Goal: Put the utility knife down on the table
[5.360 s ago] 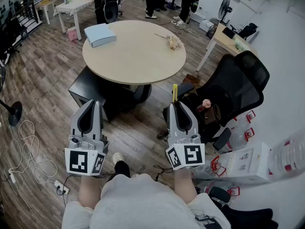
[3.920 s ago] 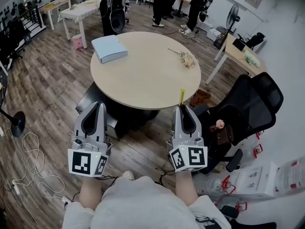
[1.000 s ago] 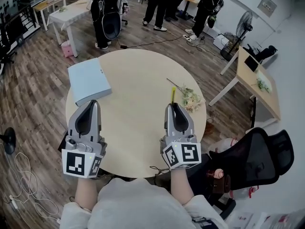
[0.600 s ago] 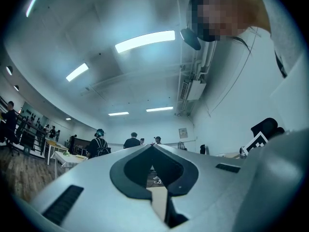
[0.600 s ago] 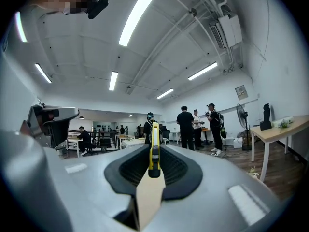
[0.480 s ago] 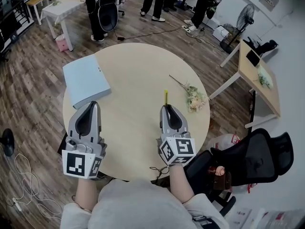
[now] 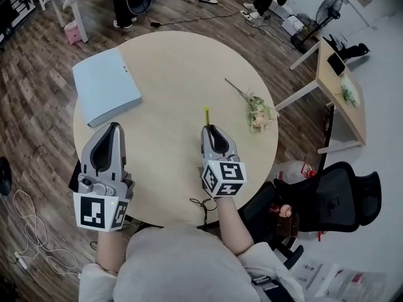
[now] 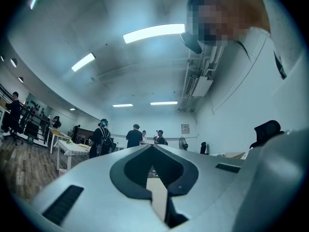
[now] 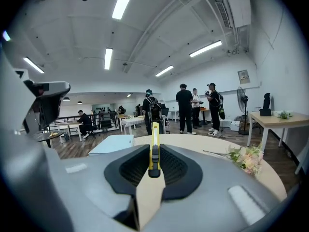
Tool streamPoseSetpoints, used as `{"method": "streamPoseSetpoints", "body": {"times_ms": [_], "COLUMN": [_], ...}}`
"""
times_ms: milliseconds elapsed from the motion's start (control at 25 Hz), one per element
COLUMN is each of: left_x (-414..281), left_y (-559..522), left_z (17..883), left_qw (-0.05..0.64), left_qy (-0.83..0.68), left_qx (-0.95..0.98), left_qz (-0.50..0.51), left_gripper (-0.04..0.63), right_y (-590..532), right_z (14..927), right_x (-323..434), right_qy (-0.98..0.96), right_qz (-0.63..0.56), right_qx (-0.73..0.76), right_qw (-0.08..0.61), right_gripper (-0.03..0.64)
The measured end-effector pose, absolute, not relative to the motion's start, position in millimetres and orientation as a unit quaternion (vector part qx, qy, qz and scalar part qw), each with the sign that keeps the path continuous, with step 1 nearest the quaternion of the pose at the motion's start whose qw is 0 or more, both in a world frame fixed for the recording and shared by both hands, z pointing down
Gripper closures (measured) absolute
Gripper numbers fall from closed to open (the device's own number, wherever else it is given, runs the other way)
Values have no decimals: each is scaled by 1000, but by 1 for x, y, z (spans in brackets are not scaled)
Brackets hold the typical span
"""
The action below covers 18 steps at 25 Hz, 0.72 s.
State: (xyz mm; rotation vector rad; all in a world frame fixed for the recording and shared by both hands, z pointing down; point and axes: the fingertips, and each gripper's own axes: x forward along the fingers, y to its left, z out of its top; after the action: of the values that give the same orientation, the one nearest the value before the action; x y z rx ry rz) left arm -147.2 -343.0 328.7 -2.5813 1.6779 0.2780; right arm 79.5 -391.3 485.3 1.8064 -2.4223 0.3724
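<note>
The yellow utility knife [image 7: 206, 117] sticks out forward from my right gripper [image 7: 210, 131], which is shut on it. It hangs over the near middle of the round light-wood table [image 7: 182, 61]. In the right gripper view the knife [image 9: 154, 146] stands upright between the dark pads, clamped by the right gripper [image 9: 153, 153]. My left gripper [image 7: 113, 128] is over the table's near left edge, jaws together, nothing in it. The left gripper view shows that gripper [image 8: 152, 147] shut at its tip.
A pale blue folder [image 7: 106, 87] lies at the table's far left. A sprig of dried flowers [image 7: 257, 112] lies at its right. A black office chair [image 7: 337, 200] stands to my right, a small desk [image 7: 343, 80] beyond it. People [image 9: 186, 108] stand past the table.
The view has closed in on the table. Both grippers, once over the floor, now hang over the tabletop. The right one still grips the knife and has shifted slightly left.
</note>
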Motion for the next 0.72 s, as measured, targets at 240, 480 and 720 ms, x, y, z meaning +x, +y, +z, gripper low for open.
{"method": "streamPoseSetpoints", "body": {"times_ms": [240, 480, 720], "left_x": [-163, -175, -184], "left_y": [-354, -360, -366], "left_z": [342, 355, 363], "left_qw": [10, -2, -11], "left_qy": [549, 557, 563], "left_qx": [-832, -827, -823], "left_qz": [83, 78, 73], "left_gripper": [588, 588, 588], "right_y": [-409, -419, -425], "right_z": [526, 569, 605], "right_x": [64, 56, 48], "right_qy": [-790, -785, -776], "right_qz": [152, 175, 204], "right_qx": [587, 579, 573], "right_qw": [89, 133, 167], "right_gripper": [543, 543, 543]}}
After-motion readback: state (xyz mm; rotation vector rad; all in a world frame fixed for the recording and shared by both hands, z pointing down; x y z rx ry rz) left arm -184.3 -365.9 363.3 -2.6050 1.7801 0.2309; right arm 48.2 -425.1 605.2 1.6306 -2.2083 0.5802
